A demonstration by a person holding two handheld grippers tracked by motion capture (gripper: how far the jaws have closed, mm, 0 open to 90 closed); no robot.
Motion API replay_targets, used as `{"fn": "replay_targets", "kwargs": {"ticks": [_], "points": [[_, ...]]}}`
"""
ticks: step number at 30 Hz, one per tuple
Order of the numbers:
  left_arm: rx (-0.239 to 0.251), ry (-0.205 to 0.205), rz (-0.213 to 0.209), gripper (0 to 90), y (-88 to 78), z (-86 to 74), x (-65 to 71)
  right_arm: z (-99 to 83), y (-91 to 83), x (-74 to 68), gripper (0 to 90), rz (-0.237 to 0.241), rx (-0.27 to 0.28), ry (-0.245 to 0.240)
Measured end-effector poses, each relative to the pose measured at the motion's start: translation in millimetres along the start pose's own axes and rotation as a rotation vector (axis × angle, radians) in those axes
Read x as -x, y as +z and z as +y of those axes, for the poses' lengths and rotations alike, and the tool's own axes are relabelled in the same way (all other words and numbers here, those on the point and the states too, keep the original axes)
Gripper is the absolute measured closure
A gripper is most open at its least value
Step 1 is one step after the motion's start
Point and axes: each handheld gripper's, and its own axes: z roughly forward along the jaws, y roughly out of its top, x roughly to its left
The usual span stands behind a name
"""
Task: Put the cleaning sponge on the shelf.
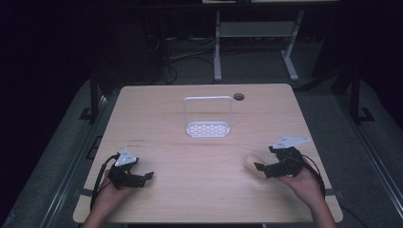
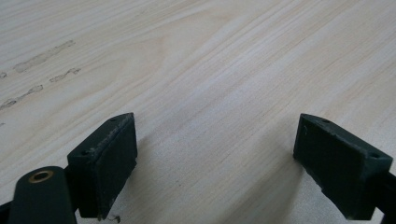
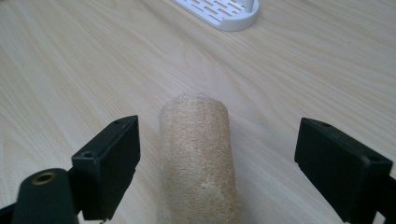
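Lower right of the high view: right tool, jaws wide apart, set around a tan sponge roll lying flat on the tabletop, neither jaw touching it. In the right gripper view, roll low in the centre between both jaws, white rack at the top edge. Lower left of the high view: left tool, jaws also apart, over bare wood. White rack standing upright in the upper middle of the high view.
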Motion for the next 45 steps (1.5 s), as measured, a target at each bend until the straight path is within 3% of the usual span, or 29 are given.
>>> {"fn": "replay_targets", "kwargs": {"ticks": [13,18,28,34,45], "points": [[0.0,0.001,-0.001,13.0,-0.1,-0.1,0.1,-4.0,8.8,-5.0,14.2,0.004,-0.021,-0.02],[0.0,0.001,-0.002,13.0,-0.2,-0.1,0.1,-8.9,17.6,-7.3,14.2,0.012,-0.067,-0.03],[0.0,0.001,-0.002,13.0,-0.2,-0.2,0.1,-9.2,23.5,-9.5,14.8,0.01,-0.094,-0.041],[-0.001,0.002,-0.002,13.0,-0.2,-0.1,0.0,-9.9,29.8,-10.2,17.4,0.0,-0.138,-0.061],[0.0,0.001,-0.002,13.0,-0.2,-0.2,0.1,-10.6,34.6,-8.2,23.0,0.009,-0.155,-0.052]]}}
